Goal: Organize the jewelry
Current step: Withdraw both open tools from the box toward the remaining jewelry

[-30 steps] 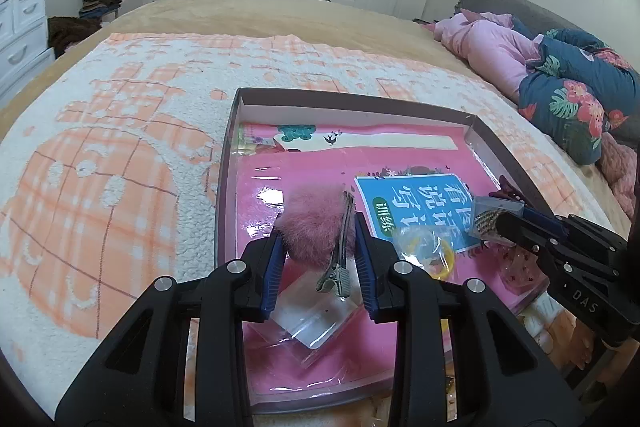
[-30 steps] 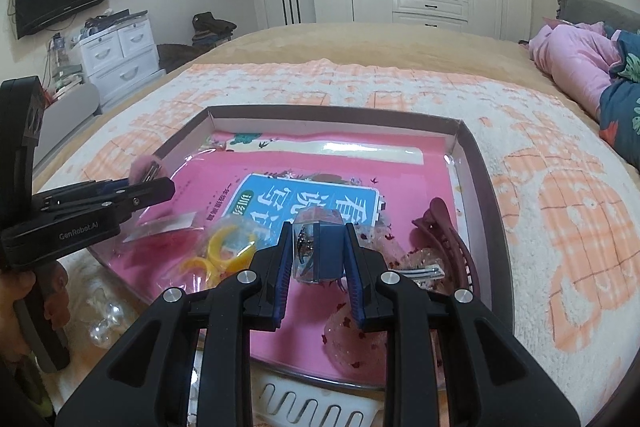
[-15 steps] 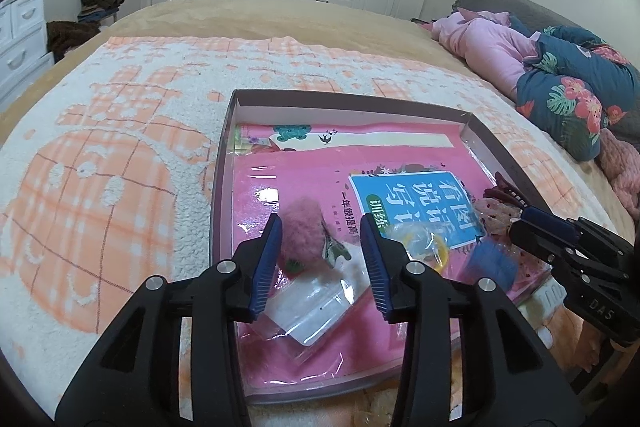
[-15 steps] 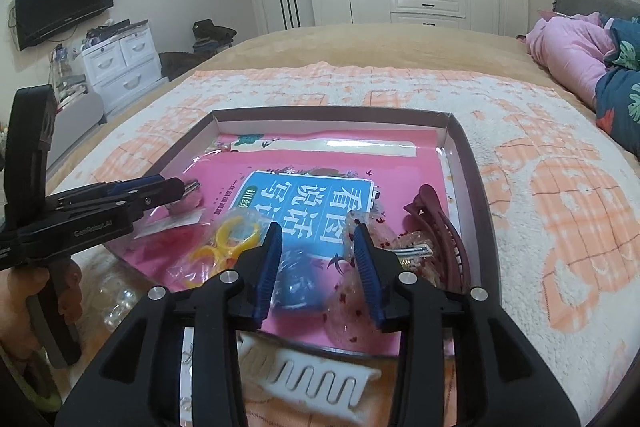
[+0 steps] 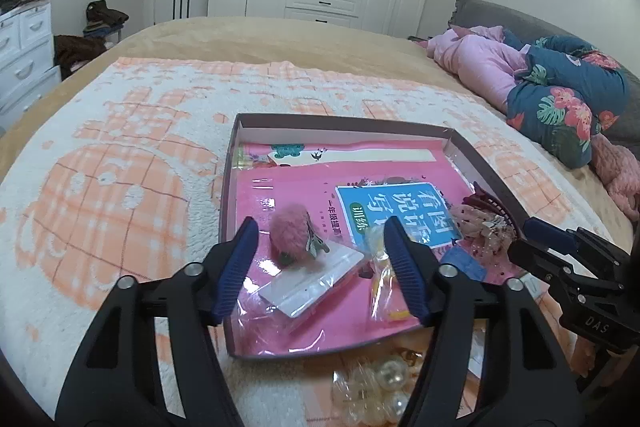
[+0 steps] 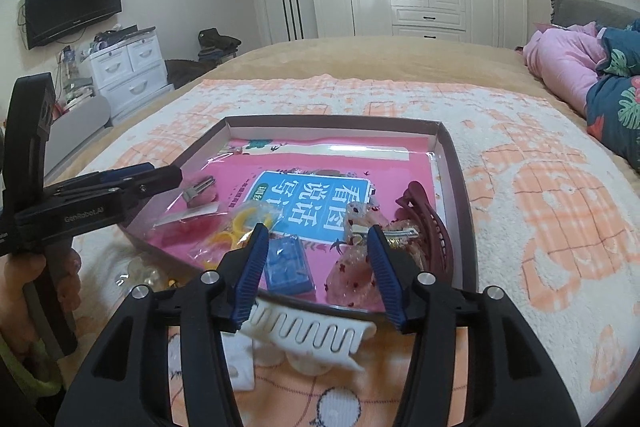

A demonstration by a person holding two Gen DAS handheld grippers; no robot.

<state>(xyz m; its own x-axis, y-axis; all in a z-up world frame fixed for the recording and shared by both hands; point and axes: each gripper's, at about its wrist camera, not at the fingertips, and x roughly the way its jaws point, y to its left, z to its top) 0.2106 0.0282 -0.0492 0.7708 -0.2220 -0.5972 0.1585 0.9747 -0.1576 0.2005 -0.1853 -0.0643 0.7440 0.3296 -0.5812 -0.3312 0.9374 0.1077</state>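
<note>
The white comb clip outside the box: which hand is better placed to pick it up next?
Right, probably. The white comb clip lies just beneath the right tool, whose jaws are opening and empty. The left tool is over the pink pompom clip.

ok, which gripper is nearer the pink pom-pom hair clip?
Left. The left gripper, jaws opening, frames the pink pom-pom hair clip lying free in the tray; the right gripper hangs over the tray's opposite side.

The left gripper (image 5: 320,251) is opening its blue-padded jaws. A fluffy pink pompom hair clip (image 5: 294,237) lies free between them in a shallow brown cardboard tray (image 5: 226,195).
</note>
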